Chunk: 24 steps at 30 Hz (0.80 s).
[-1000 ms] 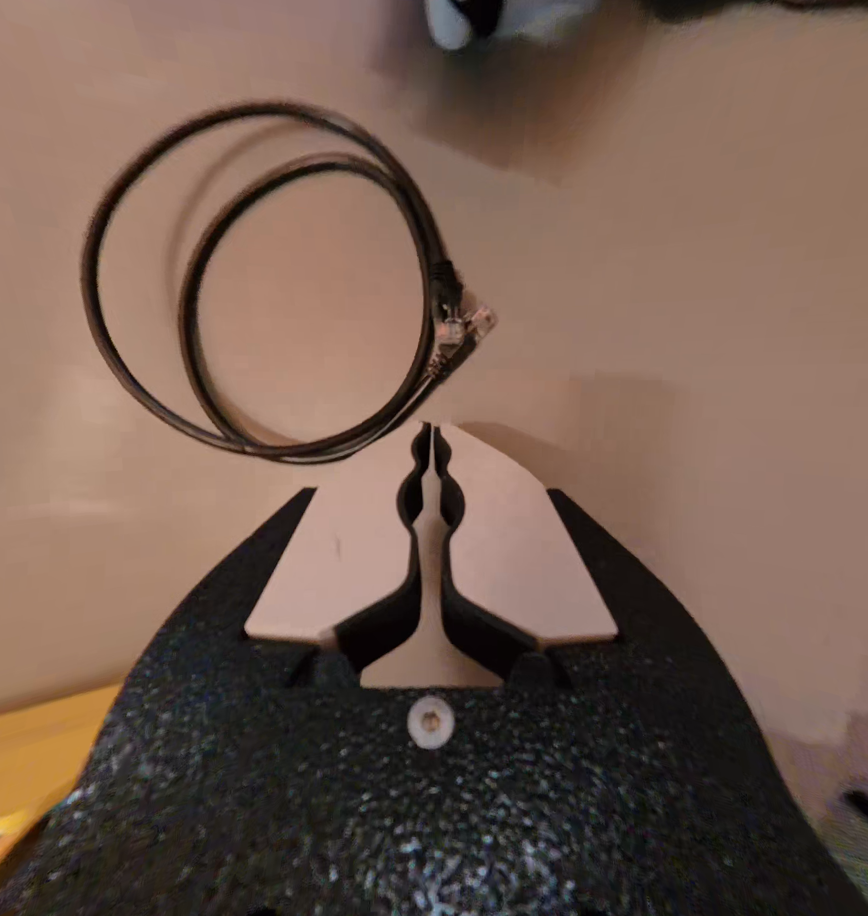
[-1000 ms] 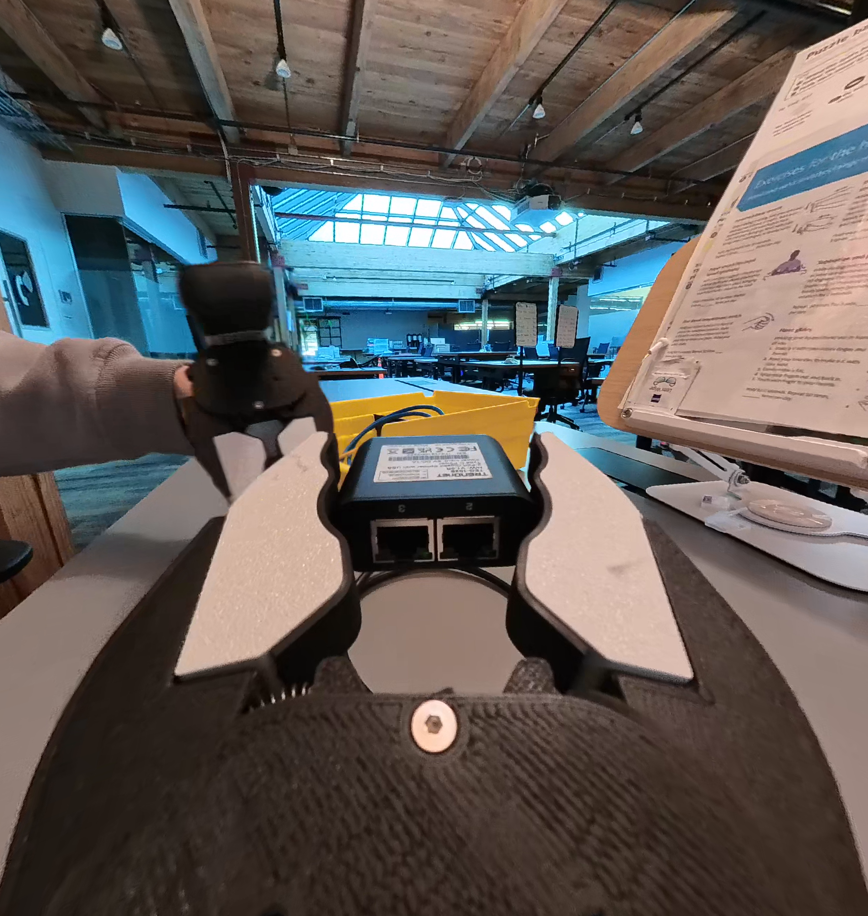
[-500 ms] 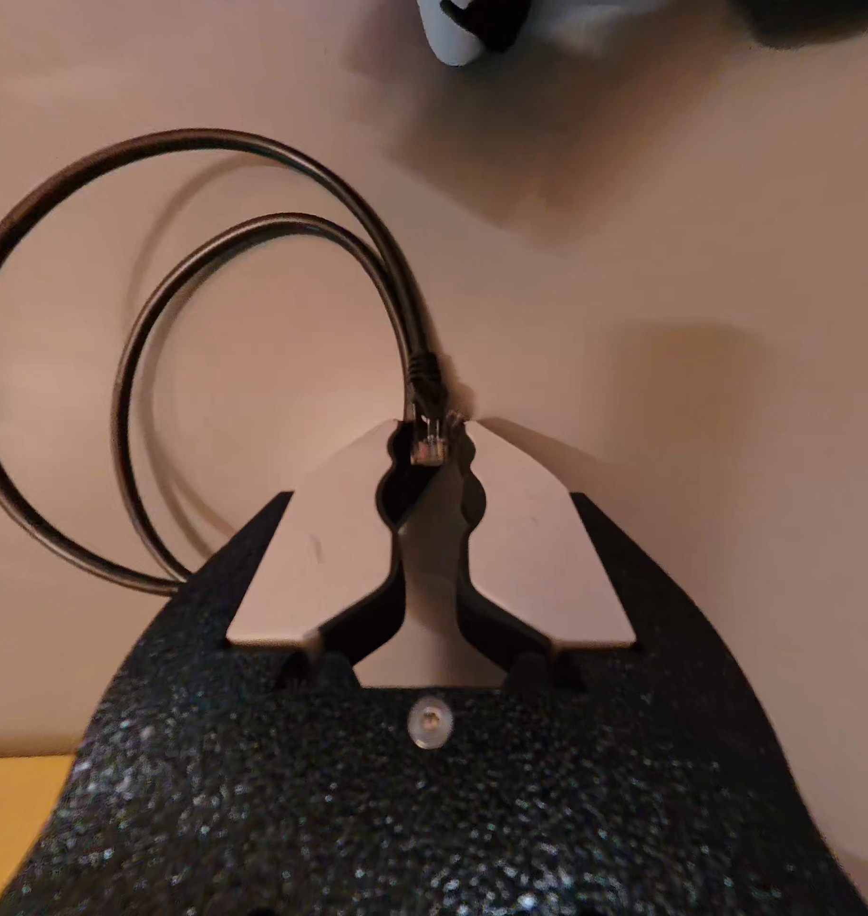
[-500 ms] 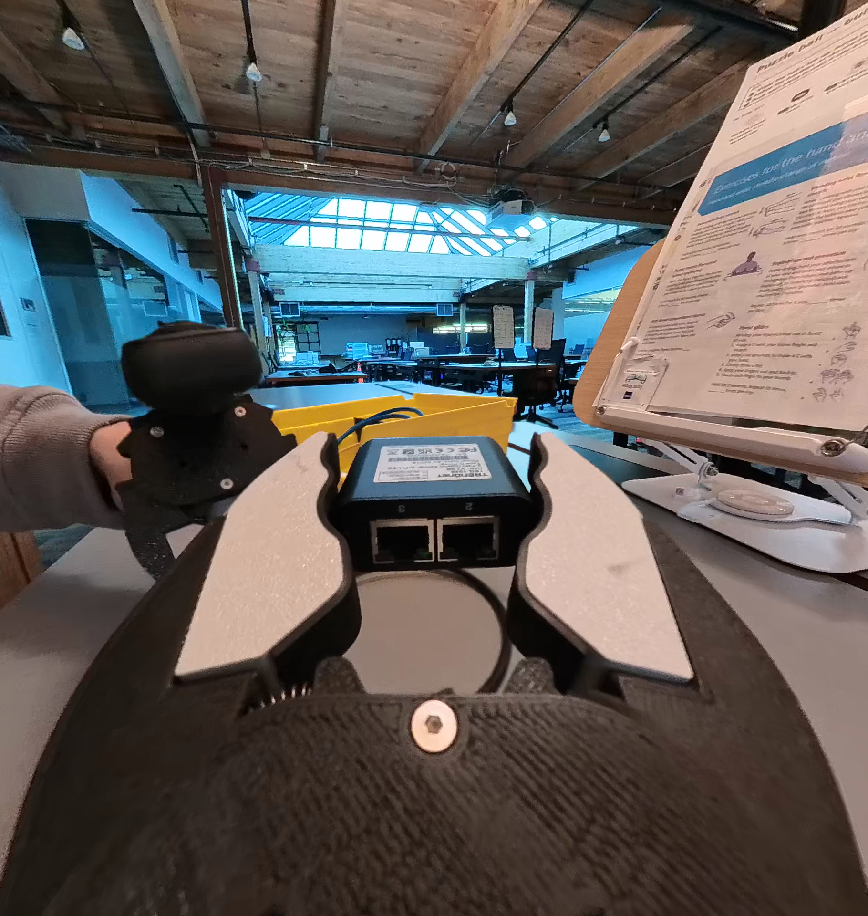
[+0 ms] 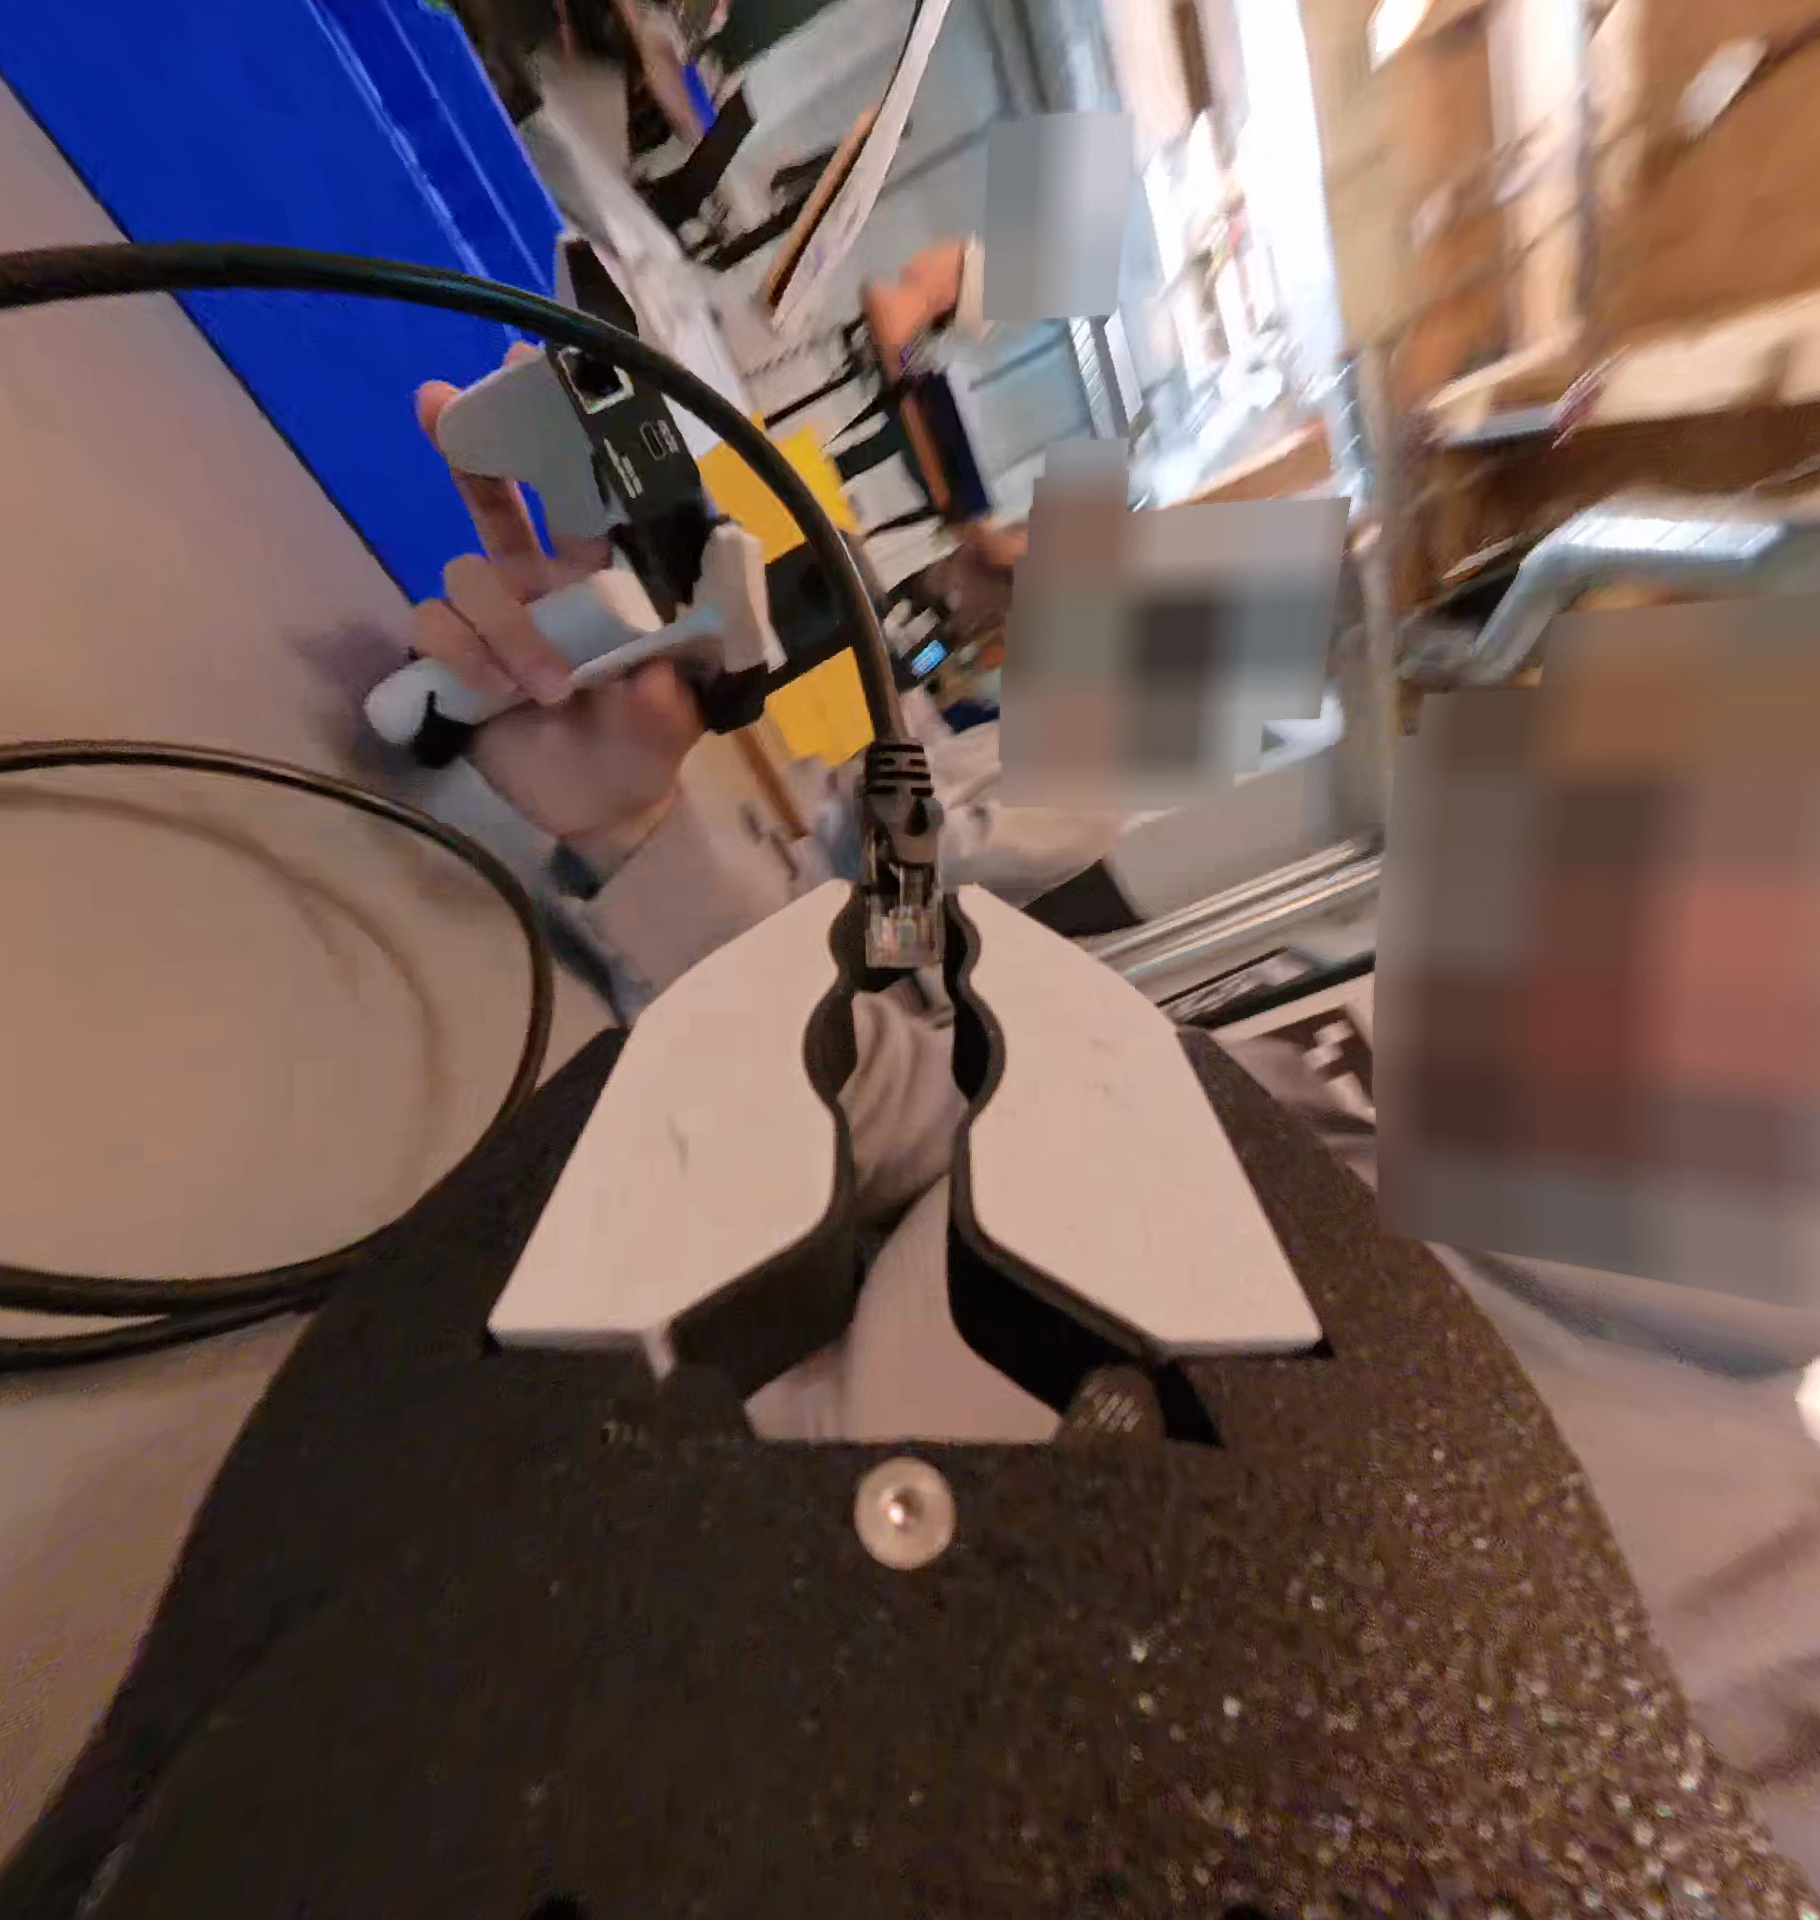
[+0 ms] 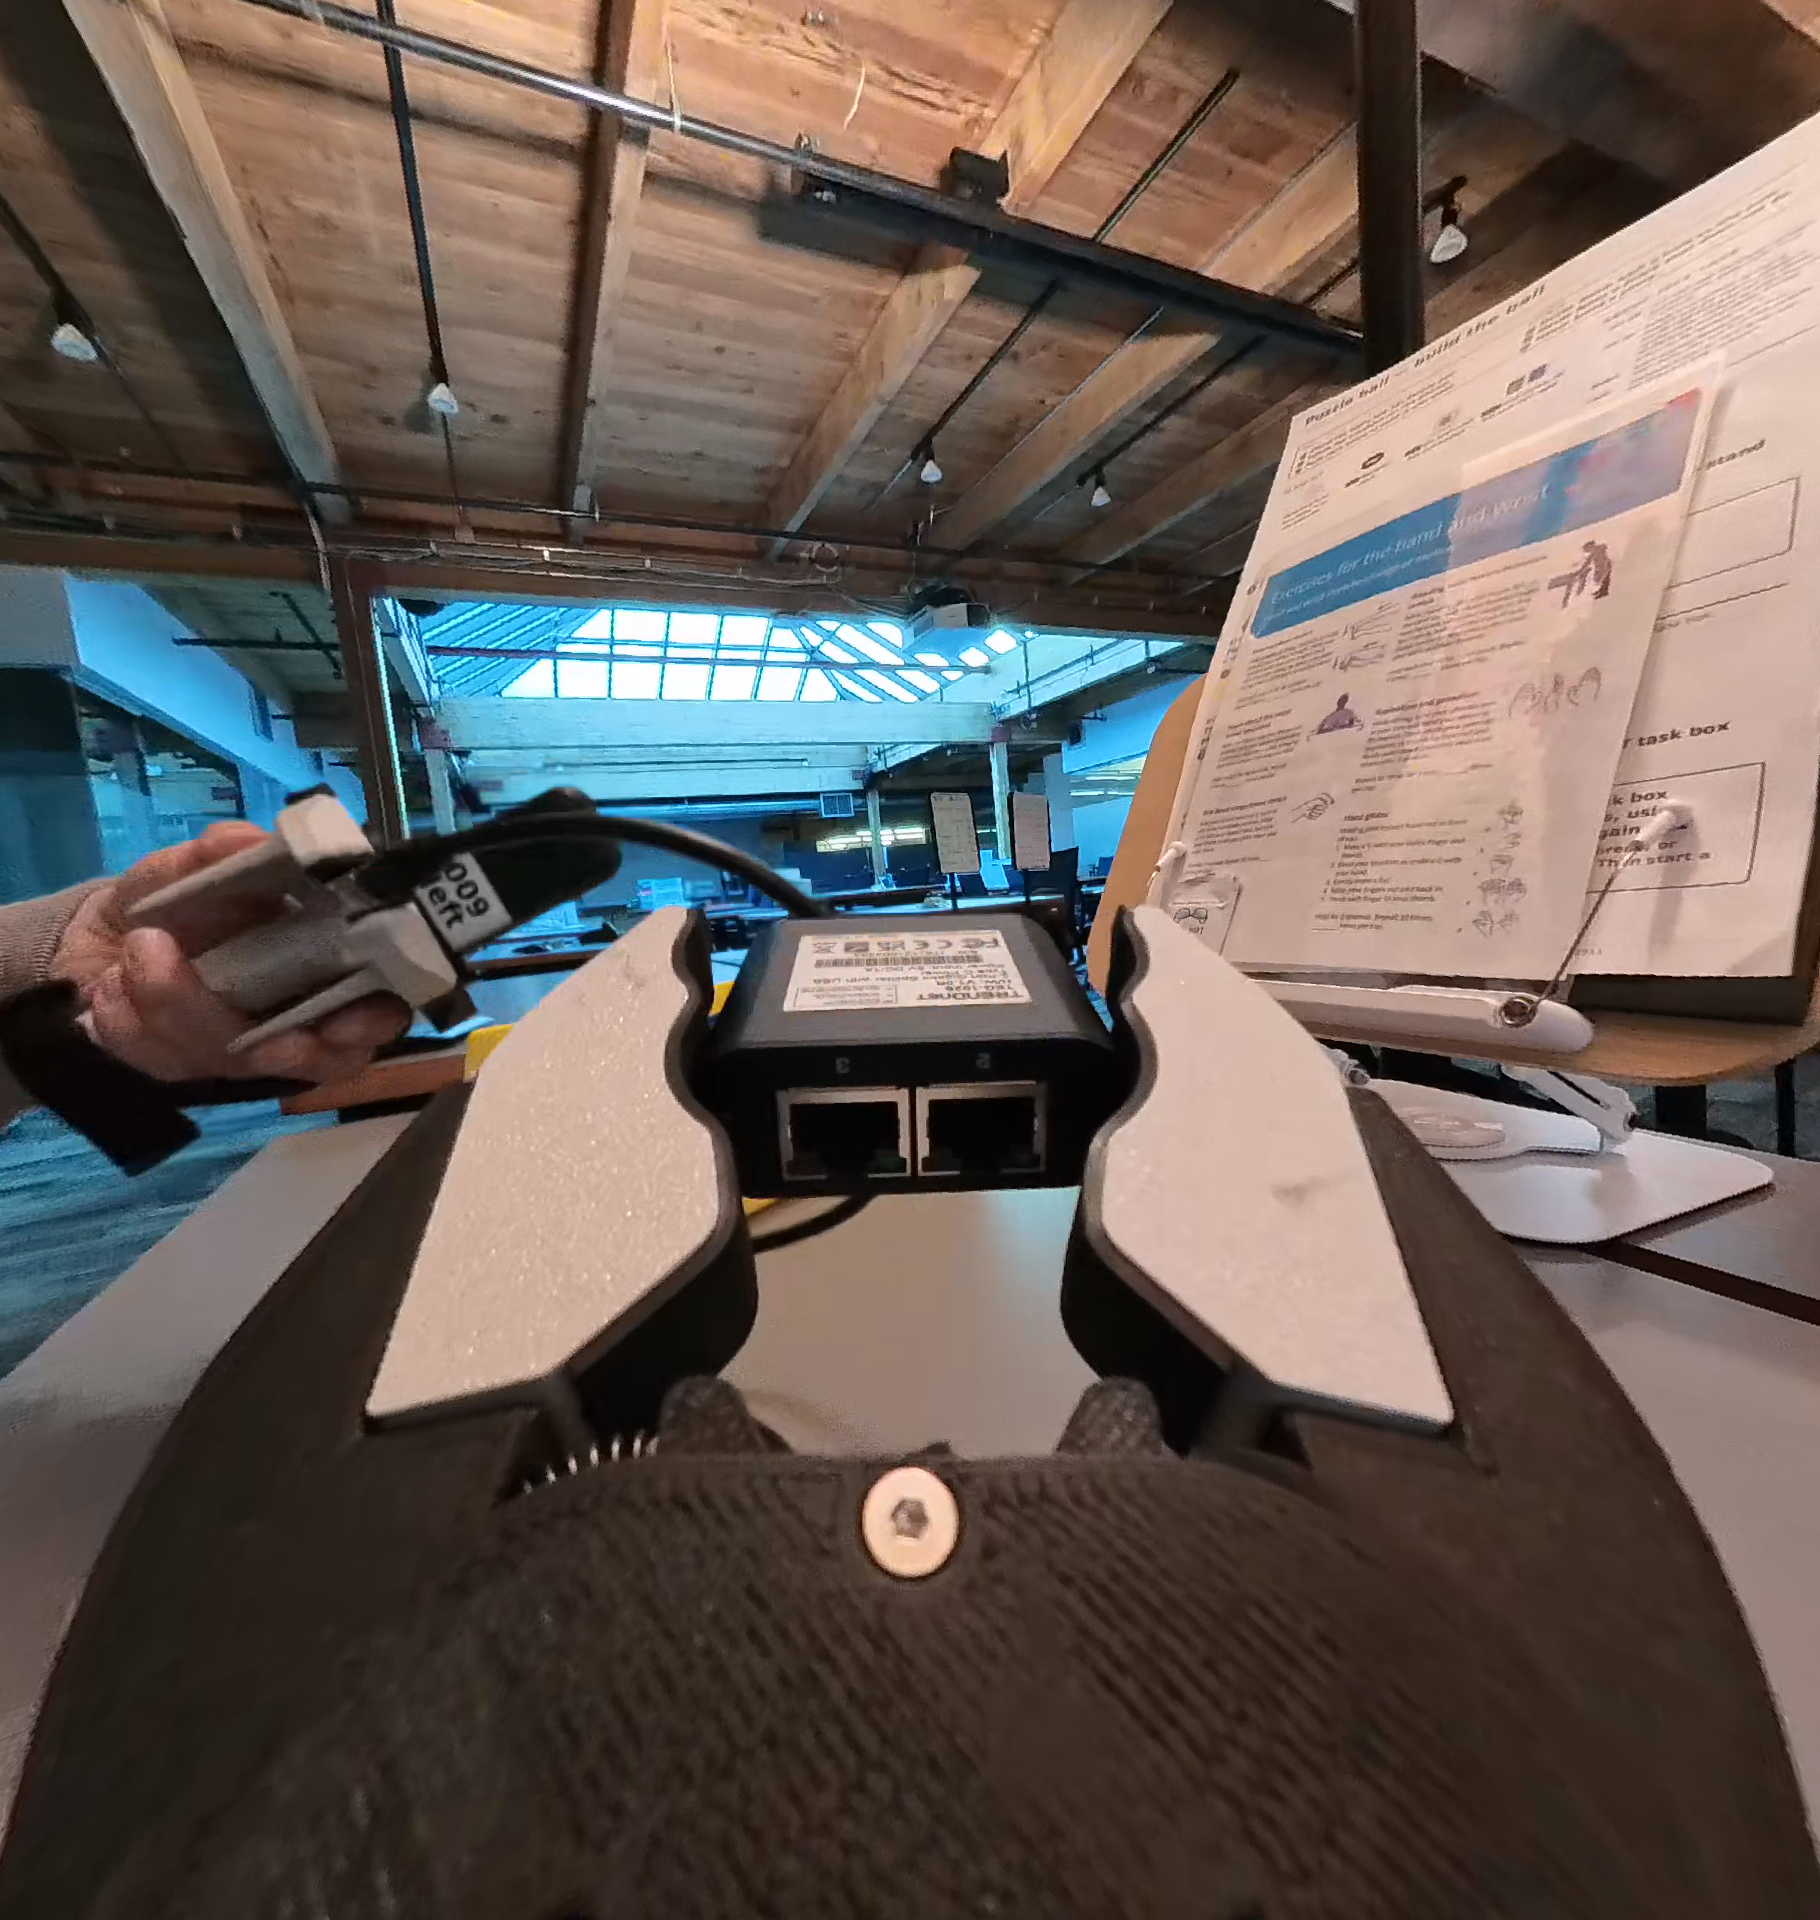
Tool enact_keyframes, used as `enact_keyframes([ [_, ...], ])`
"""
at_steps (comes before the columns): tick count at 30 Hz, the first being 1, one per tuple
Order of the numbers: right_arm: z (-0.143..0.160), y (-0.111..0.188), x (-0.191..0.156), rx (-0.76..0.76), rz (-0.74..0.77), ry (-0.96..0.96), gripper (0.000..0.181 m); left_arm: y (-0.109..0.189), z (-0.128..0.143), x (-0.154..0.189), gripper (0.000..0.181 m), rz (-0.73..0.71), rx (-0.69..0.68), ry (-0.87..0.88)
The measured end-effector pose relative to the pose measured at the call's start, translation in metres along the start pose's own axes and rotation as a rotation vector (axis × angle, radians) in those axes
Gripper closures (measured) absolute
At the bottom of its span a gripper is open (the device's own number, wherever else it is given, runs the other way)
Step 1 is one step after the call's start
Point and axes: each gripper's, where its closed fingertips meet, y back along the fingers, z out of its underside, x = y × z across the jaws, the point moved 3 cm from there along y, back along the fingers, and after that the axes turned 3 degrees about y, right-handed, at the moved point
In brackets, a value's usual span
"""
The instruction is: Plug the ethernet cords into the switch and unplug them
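My left gripper (image 5: 898, 940) is shut on the clear plug (image 5: 898, 925) of a black ethernet cord (image 5: 532, 312), lifted off the table. The cord arcs up to the left, and its loop (image 5: 449, 862) still lies on the table. My right gripper (image 6: 911, 992) is shut on the small black switch (image 6: 911, 1049) and holds it above the table, two empty ports (image 6: 911, 1132) facing me. The switch also shows in the left wrist view (image 5: 625, 436), far off between the right gripper's fingers. The left gripper shows in the right wrist view (image 6: 366, 925), to the left of the switch, cord trailing.
A document stand (image 6: 1508, 727) with printed sheets stands at the right on the grey table (image 6: 1664, 1403). A blue bin (image 5: 293, 208) sits beyond the table in the left wrist view. A yellow bin edge (image 6: 480, 1039) shows behind the switch. A person's hands hold both grippers.
The left gripper closed on the cord's plug and lifted it from the table, swinging up toward the switch. The right gripper kept hold of the switch and tilted slightly.
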Motion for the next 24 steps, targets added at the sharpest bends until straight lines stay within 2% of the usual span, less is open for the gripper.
enact_keyframes([
  [3,0.005,-0.002,-0.004,-0.035,-0.016,0.027,0.108,0.02,0.002,-0.019,0.168,0.024,0.137,0.111],
  [5,0.008,-0.004,-0.006,-0.068,-0.026,0.056,0.108,0.035,0.001,-0.024,0.168,0.094,0.298,0.129],
  [7,0.012,-0.004,-0.008,-0.084,-0.034,0.061,0.108,0.055,0.002,-0.032,0.168,0.101,0.471,0.102],
  [12,0.013,-0.006,-0.012,-0.097,-0.055,0.062,0.108,0.102,0.033,-0.051,0.168,0.191,0.743,0.137],
  [13,0.013,-0.007,-0.013,-0.097,-0.059,0.063,0.108,0.109,0.042,-0.058,0.168,0.17,0.769,0.146],
  [16,0.016,-0.008,-0.016,-0.113,-0.074,0.071,0.108,0.119,0.069,-0.078,0.167,-0.03,0.743,0.121],
  [19,0.019,-0.01,-0.018,-0.129,-0.085,0.082,0.108,0.115,0.094,-0.096,0.165,-0.294,0.604,0.16],
  [21,0.02,-0.01,-0.019,-0.137,-0.092,0.086,0.108,0.107,0.102,-0.101,0.166,-0.396,0.548,0.208],
  [22,0.02,-0.011,-0.02,-0.137,-0.093,0.087,0.108,0.101,0.103,-0.101,0.166,-0.401,0.561,0.221],
  [24,0.02,-0.011,-0.019,-0.137,-0.091,0.088,0.108,0.075,0.102,-0.096,0.166,-0.27,0.575,0.298],
])
